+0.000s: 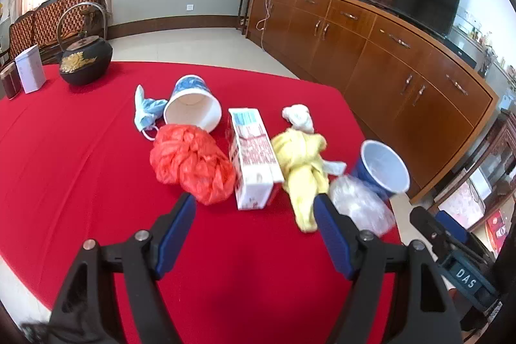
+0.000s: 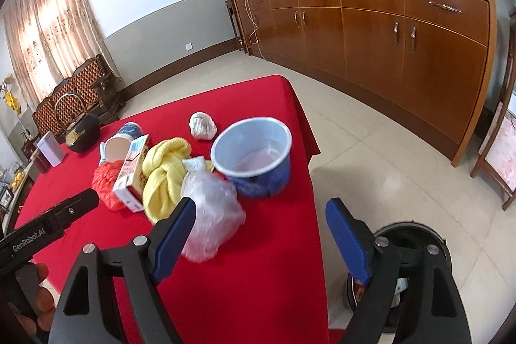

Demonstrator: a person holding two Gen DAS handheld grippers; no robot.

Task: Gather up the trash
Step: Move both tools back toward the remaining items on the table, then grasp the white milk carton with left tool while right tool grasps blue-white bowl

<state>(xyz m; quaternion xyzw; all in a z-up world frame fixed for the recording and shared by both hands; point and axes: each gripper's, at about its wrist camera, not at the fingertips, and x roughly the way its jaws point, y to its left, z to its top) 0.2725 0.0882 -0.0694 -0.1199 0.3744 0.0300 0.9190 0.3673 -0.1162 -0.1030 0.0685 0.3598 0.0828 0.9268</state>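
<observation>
Right wrist view: right tool [image 2: 261, 215], released and empty, is nearest the clear bag [image 2: 214, 215], beside its left finger.

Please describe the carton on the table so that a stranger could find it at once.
On the red table, trash lies in a row. The carton lies on its side in the middle, between the red bag and the yellow bag. It alone is a stiff, printed box.
</observation>
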